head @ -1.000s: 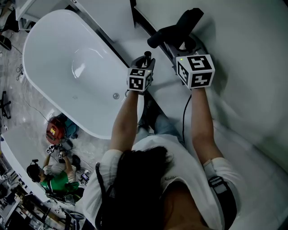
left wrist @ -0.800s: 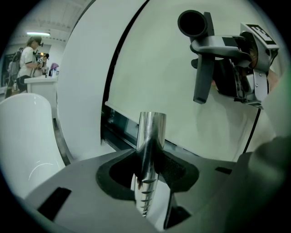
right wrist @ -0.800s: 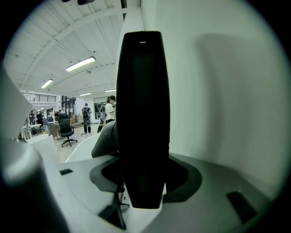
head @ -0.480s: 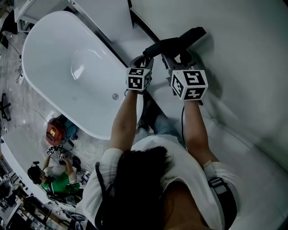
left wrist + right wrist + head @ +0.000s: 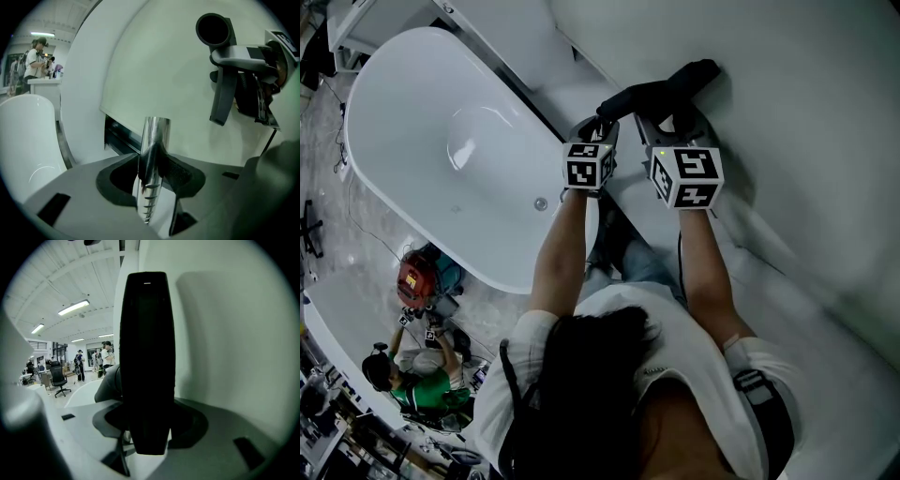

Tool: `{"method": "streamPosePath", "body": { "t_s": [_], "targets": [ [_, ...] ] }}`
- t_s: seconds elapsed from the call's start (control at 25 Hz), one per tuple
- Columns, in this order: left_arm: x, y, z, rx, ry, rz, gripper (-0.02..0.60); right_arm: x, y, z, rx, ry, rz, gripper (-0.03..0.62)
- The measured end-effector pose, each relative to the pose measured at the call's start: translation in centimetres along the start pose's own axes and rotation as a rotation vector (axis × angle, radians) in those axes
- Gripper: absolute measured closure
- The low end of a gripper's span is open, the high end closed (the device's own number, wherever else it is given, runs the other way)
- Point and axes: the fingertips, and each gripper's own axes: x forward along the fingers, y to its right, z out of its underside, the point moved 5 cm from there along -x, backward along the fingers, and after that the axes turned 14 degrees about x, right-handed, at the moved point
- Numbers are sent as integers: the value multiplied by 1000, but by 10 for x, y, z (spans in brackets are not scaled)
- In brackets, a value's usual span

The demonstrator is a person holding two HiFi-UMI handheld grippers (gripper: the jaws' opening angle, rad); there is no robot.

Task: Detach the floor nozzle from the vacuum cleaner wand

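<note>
Between the left tongs (image 5: 157, 173) the metal wand (image 5: 155, 136) is clamped; the right tongs (image 5: 150, 420) grip the black floor nozzle (image 5: 147, 352)

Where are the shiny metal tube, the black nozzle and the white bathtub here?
metal tube (image 5: 153, 136): left gripper view, on its shiny upper stretch.
black nozzle (image 5: 146, 357): right gripper view, on the middle of its dark body.
bathtub (image 5: 403, 112): head view, on its bare inner wall.
</note>
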Motion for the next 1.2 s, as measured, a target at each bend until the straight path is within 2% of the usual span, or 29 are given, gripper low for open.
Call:
{"method": "streamPosePath", "body": {
  "t_s": [0.28,0.68,0.88,1.2],
  "targets": [
    [-9,-6,-8,-4,46,-13,394,7,2,4,9,-7,11,362],
    [-54,-12,-24,-24,154,-62,377,7,-3,10,18,-2,29,362],
    [-79,-9,-30,-55,159,-81,377,0,0,11,26,3,53,362],
    [-108,1,-41,-24,199,-79,379,-9,-5,19,40,13,80,362]
  ]
}}
